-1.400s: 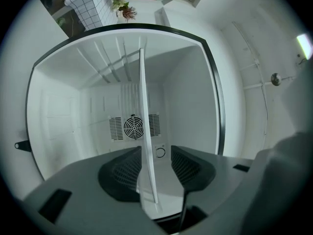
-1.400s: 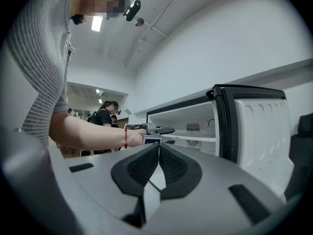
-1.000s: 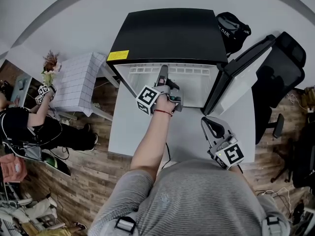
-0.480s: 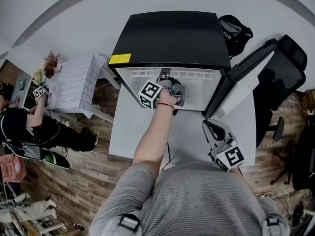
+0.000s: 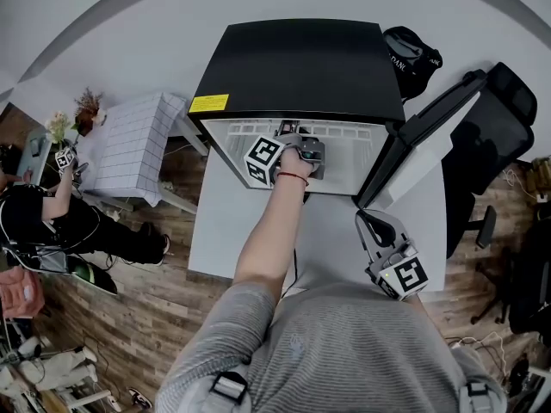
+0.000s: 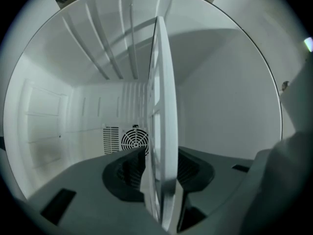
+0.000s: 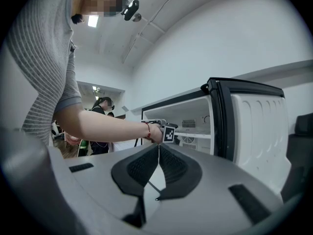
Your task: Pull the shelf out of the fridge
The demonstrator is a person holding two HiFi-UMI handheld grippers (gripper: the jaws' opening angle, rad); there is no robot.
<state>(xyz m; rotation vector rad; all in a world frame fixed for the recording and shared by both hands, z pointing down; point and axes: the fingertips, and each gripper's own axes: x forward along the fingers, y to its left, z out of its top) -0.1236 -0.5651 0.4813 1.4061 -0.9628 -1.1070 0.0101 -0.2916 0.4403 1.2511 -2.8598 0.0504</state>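
Note:
A black-topped mini fridge (image 5: 293,58) stands open on a white table, its door (image 5: 422,136) swung out to the right. My left gripper (image 5: 289,136) reaches into the white interior. In the left gripper view the white wire shelf (image 6: 164,106) runs edge-on between the jaws, and my left gripper (image 6: 159,168) is shut on its front edge. A round fan grille (image 6: 134,140) shows on the back wall. My right gripper (image 5: 370,219) hangs back near my body, shut and holding nothing. The right gripper view shows the shelf (image 7: 195,135) level inside the fridge (image 7: 195,116).
A black office chair (image 5: 495,119) and a dark bag (image 5: 411,54) sit behind the open door. A white tiled side table (image 5: 129,149) stands to the left. A seated person (image 5: 52,218) holds another marker cube at far left. Wooden floor surrounds the white table (image 5: 224,222).
My left gripper has pushed a little deeper into the fridge and closed on the shelf edge. The right gripper has barely moved. The person at left shifted an arm.

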